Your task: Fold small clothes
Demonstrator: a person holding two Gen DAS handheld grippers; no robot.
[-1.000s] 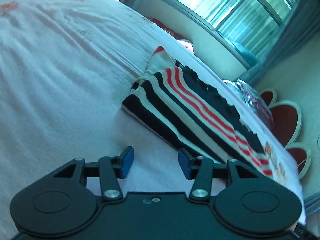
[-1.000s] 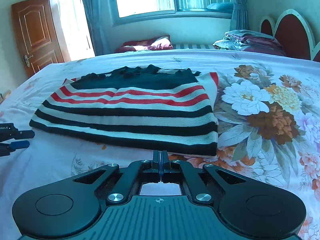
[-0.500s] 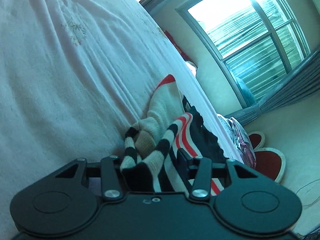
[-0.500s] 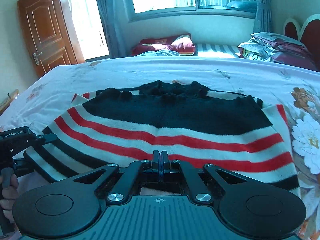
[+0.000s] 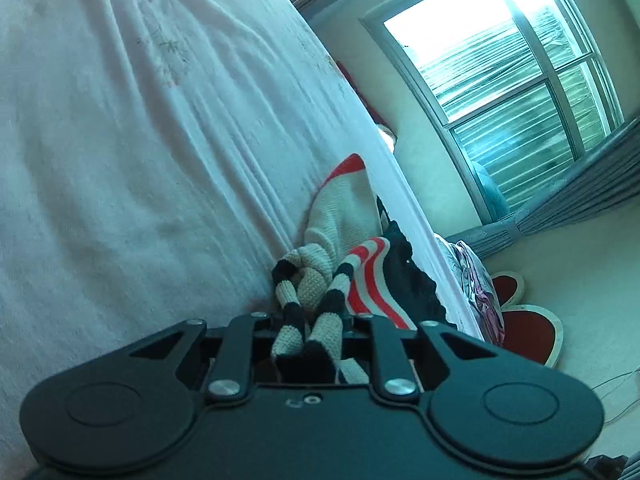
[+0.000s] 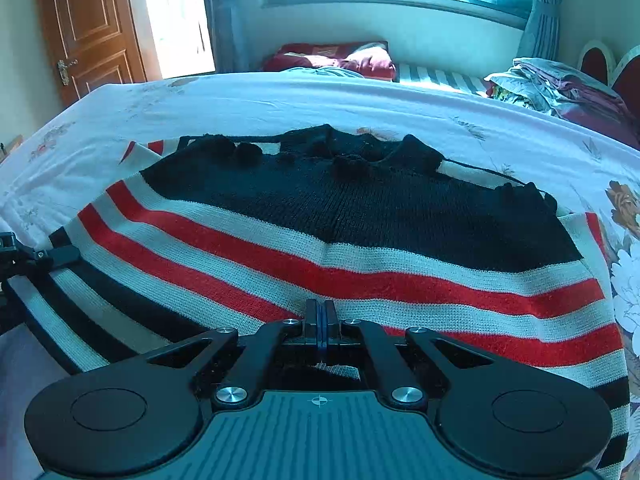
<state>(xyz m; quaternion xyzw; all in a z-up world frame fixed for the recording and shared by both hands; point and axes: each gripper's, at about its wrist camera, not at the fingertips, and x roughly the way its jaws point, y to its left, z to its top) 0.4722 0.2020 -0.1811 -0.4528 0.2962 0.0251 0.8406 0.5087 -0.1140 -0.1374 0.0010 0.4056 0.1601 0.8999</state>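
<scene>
A knitted sweater (image 6: pixel 360 216) with black, cream and red stripes lies flat on the bed sheet (image 6: pixel 280 96). In the left wrist view its striped corner (image 5: pixel 320 320) is bunched up between the fingers of my left gripper (image 5: pixel 310 320), whose jaws are closing on the fabric. The pads are hidden by the knit. The right wrist view shows that same left gripper (image 6: pixel 40 258) at the sweater's left edge. My right gripper (image 6: pixel 320 320) is shut with nothing between its pads, and its tips hover low over the lower red stripe near the sweater's middle.
Folded clothes (image 6: pixel 552 80) are piled at the bed's far right beside a red headboard (image 6: pixel 600 56). A red pillow (image 6: pixel 352 56) lies beyond the far edge under the window. A wooden door (image 6: pixel 92 28) stands at the back left. Floral print (image 6: pixel 628 240) covers the sheet's right side.
My left gripper moved up to the sweater's corner, rolled, and narrowed its jaws around the bunched fabric. My right gripper, still shut, advanced from the front hem to over the red stripes.
</scene>
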